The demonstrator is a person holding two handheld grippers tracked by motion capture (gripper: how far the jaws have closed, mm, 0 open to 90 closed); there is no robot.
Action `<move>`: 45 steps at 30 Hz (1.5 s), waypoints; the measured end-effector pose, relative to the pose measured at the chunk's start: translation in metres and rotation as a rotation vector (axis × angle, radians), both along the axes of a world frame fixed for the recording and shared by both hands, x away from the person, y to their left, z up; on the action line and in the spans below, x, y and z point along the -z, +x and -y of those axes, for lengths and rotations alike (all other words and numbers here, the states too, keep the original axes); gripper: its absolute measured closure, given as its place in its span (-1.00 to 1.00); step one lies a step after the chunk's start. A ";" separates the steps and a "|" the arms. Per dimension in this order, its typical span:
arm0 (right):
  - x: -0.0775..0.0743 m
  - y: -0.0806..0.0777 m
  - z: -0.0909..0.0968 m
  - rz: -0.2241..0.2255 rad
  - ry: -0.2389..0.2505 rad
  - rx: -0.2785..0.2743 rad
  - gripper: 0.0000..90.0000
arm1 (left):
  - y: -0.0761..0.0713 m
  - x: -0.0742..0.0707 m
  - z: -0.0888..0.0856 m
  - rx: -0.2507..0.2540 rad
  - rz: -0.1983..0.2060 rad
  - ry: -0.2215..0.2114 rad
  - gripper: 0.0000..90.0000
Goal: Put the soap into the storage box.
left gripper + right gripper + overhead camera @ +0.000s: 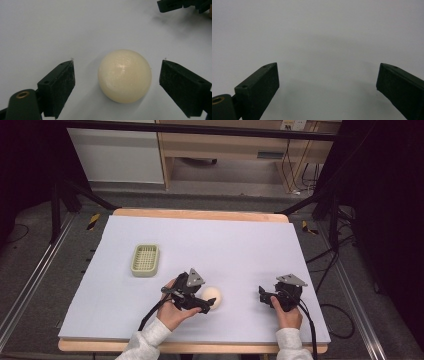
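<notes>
On the left part of the bench (125, 320), which has a pale sheet over it, sits a small green basket (145, 260). It stands by itself, well apart from the hands. Its inside is too small to make out.

Next comes the left claw (209, 304), held in the person's left hand (172, 312). It lies low over the bench and points to the right. A cream ball (212, 297) rests on the bench right at its tip. In the high view the black claw covers the near edge of the ball. In the left gripper view the cream ball (124, 75) sits between the two black jaws, with a gap of bare bench on each side. The jaws are spread wide and do not touch it, so the ball is let go. The lower ends of both jaws are cut off at the picture's edge.

Further right is the right claw (262, 293), held in the right hand (287, 316). It points left, towards the ball, but stays apart from it. In the right gripper view its jaws stand wide apart with bare bench between them. A cable (312, 330) trails back from it, past the sleeve.
</notes>
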State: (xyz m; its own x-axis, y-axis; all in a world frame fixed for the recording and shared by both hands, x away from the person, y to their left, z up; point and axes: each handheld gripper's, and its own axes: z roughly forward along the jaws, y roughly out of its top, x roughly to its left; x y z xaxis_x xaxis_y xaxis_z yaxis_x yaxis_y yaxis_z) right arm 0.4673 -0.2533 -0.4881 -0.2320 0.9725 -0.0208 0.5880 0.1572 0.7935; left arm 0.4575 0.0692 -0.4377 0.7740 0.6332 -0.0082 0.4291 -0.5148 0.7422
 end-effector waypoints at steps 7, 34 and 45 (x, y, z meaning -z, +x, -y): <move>0.000 0.000 0.000 0.000 -0.001 -0.001 -0.89 | 0.000 0.004 0.006 0.004 -0.006 0.007 -0.72; 0.000 0.000 0.000 0.000 0.001 -0.002 -0.89 | 0.010 0.026 0.026 0.003 -0.044 0.074 -0.73; 0.000 0.000 0.000 0.000 0.002 -0.002 -0.89 | 0.012 0.028 0.027 0.002 -0.051 0.076 -0.66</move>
